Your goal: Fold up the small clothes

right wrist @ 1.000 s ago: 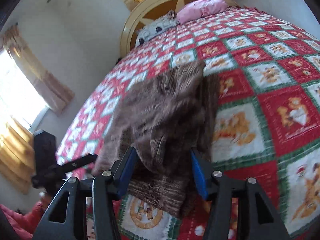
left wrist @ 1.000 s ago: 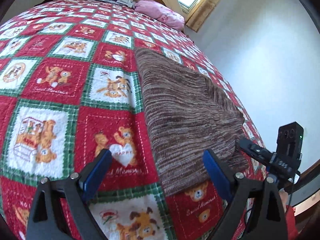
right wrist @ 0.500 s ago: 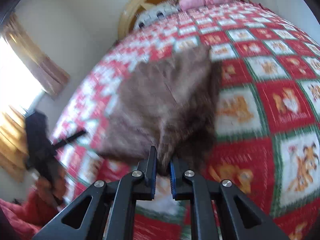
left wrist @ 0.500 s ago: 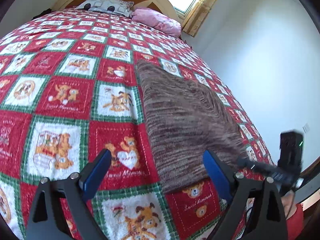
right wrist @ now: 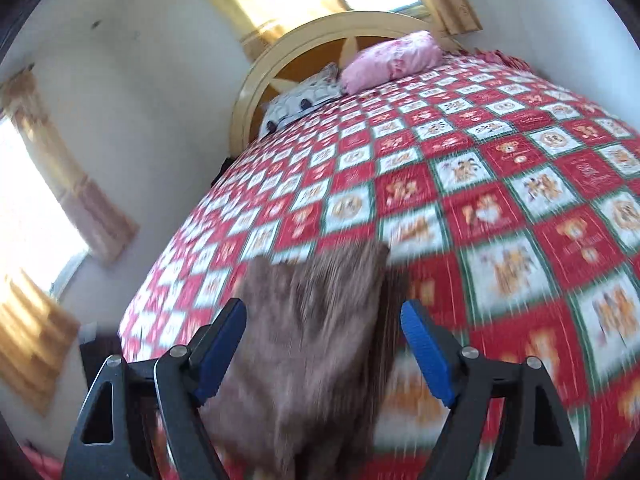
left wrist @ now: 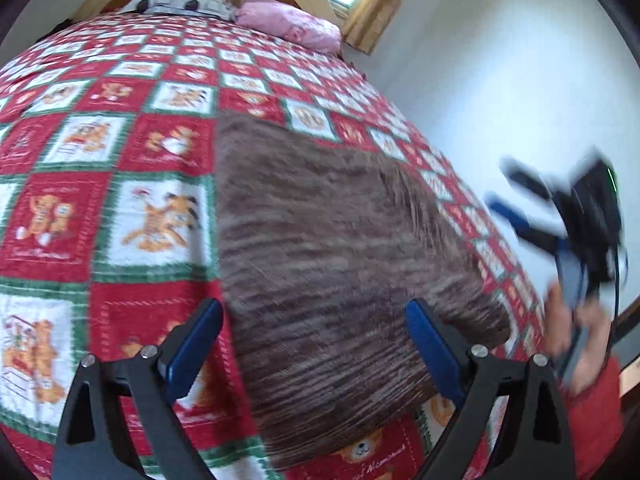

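Left wrist view: the left gripper (left wrist: 314, 354), jaws spread and empty, hovers over a brown knit (left wrist: 328, 264) lying near the bed's (left wrist: 120, 92) right edge. It looks soft, light and floppy; its near corners suit pinching.

Right wrist view: the right gripper (right wrist: 324, 350), jaws spread, frames the knit (right wrist: 316, 332), blurred.

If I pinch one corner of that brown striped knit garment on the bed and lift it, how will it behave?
The brown striped knit garment would probably sag and unfold, since it lies limp in soft layers on the red patchwork quilt. The fuzzy weave probably grips rather than slips. It looks light, and the open left gripper could likely lift it.
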`<state>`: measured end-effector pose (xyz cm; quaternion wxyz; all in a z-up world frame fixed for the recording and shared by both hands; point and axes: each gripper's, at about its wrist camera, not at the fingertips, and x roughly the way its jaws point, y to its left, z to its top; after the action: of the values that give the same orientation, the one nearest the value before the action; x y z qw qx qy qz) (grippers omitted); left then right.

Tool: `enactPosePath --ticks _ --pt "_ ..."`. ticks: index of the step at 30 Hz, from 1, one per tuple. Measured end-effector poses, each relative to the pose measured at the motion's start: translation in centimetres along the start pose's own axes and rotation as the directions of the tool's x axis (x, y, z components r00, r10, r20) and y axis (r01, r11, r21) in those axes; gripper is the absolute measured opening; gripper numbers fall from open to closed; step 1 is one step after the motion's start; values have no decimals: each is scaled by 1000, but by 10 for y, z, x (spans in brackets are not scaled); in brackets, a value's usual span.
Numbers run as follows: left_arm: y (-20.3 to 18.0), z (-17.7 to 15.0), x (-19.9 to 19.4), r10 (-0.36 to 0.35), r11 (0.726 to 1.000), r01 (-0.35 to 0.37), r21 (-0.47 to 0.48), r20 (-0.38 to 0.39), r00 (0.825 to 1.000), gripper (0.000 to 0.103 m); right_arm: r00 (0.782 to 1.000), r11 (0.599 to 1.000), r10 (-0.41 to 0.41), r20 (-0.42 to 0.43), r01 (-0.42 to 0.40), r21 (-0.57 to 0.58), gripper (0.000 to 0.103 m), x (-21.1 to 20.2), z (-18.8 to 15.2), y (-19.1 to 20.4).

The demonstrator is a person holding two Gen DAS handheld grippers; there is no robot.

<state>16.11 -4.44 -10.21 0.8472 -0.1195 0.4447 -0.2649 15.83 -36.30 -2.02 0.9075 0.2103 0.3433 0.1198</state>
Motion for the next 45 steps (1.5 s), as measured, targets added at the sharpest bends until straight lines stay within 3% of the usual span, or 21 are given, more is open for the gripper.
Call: enactPosePath --ticks 4,5,6,7,9,11,12,13,14,16,19,22,25,28,30,32,35,38,42,44,45 --pt "-2 -19 14 48 999 -47 3 -45 998 96 983 992 -122 -138 118 -33 74 76 23 -8" --pt "-4 -24 14 72 997 -72 23 -32 997 98 974 988 -149 -168 141 -59 64 92 23 -7" --pt "-8 -29 15 93 994 -91 56 -29 995 100 964 981 -181 -197 163 -104 38 107 21 -4" --pt "-12 -31 15 106 991 -103 84 -30 994 102 942 960 -248 -227 208 -185 26 125 18 2" --pt "-17 -32 17 122 987 -116 116 -47 991 103 927 930 -321 -195 270 -248 26 141 15 6" --pt "-16 -33 16 121 987 -114 115 -51 991 103 917 914 -370 -148 331 -234 26 147 20 -3" --pt "-16 -33 15 117 987 -110 115 -53 992 103 897 896 -417 -143 380 -231 26 153 22 -12" --pt "-16 -34 15 114 987 -106 122 -59 992 103 892 896 -425 -153 390 -213 26 155 23 -22" --pt "-17 -35 14 109 987 -101 124 -59 992 103 917 922 -373 -145 348 -167 26 148 24 -30" --pt "-14 -36 11 86 990 -79 115 -56 995 103 935 940 -334 -121 320 -121 26 127 24 -32" --pt "-13 -39 9 77 992 -72 108 -51 996 103 964 955 -264 -33 257 -149 26 78 14 -11" --pt "-14 -40 8 79 991 -74 107 -44 996 103 982 959 -187 -12 180 -220 26 43 -6 15" --pt "-13 -39 8 73 993 -68 99 -42 996 103 991 959 -118 -59 99 -267 26 27 -39 38" --pt "-11 -42 0 71 993 -65 100 -53 996 103 962 953 -185 -199 125 -277 26 43 -79 31" --pt "-12 -45 -4 71 991 -63 115 -63 995 103 970 950 -183 -159 133 -282 26 35 -97 25" --pt "-14 -51 -12 72 988 -63 138 -62 996 103 979 970 -152 -132 123 -209 27 18 -102 14" --pt "-14 -56 -27 69 987 -61 150 -50 996 103 984 989 -109 -142 93 -117 38 1 -111 -1" --pt "-4 -47 -41 30 995 -27 100 -37 999 103 986 993 -87 -141 75 -92 39 -18 -119 -6" --pt "16 -14 -50 32 999 -32 6 28 999 103 989 995 -84 -123 77 -64 40 -39 -107 -2" --pt "24 7 -47 44 998 -43 -35 52 998 103 998 1000 -15 -63 15 7 47 -49 -91 -5" --pt "26 15 -42 40 998 -37 -45 62 997 103 999 997 34 -26 -33 63 65 -52 -81 -10"
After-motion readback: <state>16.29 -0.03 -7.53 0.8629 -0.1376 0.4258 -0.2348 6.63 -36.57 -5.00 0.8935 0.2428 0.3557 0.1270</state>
